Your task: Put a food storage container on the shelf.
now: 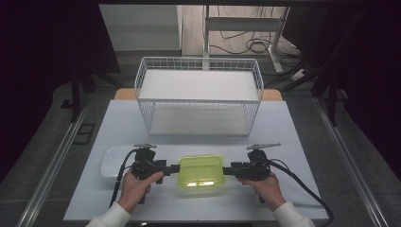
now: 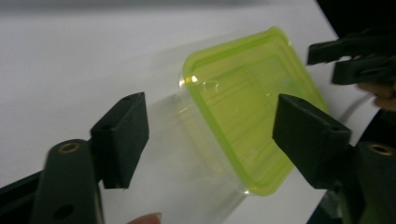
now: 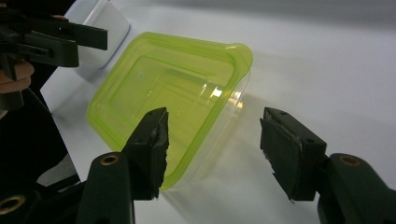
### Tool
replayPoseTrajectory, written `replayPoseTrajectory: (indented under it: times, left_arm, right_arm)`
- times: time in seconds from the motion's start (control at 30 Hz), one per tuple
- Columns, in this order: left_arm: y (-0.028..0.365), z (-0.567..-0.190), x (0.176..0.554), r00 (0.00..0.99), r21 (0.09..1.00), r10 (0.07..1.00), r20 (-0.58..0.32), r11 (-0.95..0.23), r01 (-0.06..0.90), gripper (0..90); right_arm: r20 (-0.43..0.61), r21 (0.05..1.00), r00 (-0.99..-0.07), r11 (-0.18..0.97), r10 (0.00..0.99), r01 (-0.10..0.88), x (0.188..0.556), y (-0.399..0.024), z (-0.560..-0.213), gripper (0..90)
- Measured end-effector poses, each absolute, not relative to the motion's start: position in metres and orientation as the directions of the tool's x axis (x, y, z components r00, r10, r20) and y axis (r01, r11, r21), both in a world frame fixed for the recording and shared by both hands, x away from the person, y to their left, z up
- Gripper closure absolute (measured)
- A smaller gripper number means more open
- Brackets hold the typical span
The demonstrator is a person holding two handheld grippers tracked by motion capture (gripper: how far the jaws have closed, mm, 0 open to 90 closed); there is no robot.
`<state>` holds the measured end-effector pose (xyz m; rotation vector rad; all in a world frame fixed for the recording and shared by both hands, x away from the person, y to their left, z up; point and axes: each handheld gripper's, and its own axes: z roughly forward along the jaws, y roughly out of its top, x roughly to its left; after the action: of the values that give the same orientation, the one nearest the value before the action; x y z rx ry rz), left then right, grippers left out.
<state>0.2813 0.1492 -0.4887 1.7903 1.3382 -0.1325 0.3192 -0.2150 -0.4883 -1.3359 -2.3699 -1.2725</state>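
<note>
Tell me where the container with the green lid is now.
In the high view the container with the green lid sits near the table's front edge, between the left gripper and right gripper, before the wire basket.

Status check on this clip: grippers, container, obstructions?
Left gripper and right gripper open, flanking the clear plastic container with green lid. Container on table, not gripped. White wire basket behind, nothing blocking.

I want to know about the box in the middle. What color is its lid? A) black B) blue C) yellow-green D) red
C: the lid on the clear box between the two grippers is a bright yellow-green, as the high view and both gripper views show.
</note>
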Motion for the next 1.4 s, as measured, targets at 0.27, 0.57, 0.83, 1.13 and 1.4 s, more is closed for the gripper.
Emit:
replayPoseTrajectory:
  times: [0.27, 0.57, 0.83, 1.13, 1.4]
  left_arm:
    - [0.149, -0.502, 0.283, 0.354, 0.502, 0.685, -0.636, 0.02, 0.864, 36.5]
    - [0.143, -0.514, 0.289, 0.349, 0.461, 0.689, -0.635, -0.024, 0.887, 51.2]
    - [0.132, -0.518, 0.289, 0.369, 0.45, 0.659, -0.656, -0.053, 0.892, 66.6]
    - [0.138, -0.513, 0.287, 0.37, 0.472, 0.635, -0.678, -0.01, 0.882, 76.6]
    - [0.141, -0.506, 0.284, 0.405, 0.514, 0.618, -0.673, -0.003, 0.858, 79.1]
  right_arm:
    - [0.53, 0.573, -0.571, 0.231, 0.627, 0.786, 0.327, -0.212, -0.493, 48.6]
    - [0.556, 0.543, -0.562, 0.244, 0.612, 0.804, 0.33, -0.208, -0.502, 57.2]
    - [0.591, 0.512, -0.542, 0.241, 0.598, 0.824, 0.332, -0.205, -0.508, 68.2]
    - [0.596, 0.529, -0.541, 0.217, 0.594, 0.821, 0.328, -0.207, -0.501, 75.8]
    - [0.576, 0.581, -0.575, 0.203, 0.581, 0.788, 0.324, -0.21, -0.493, 79.5]
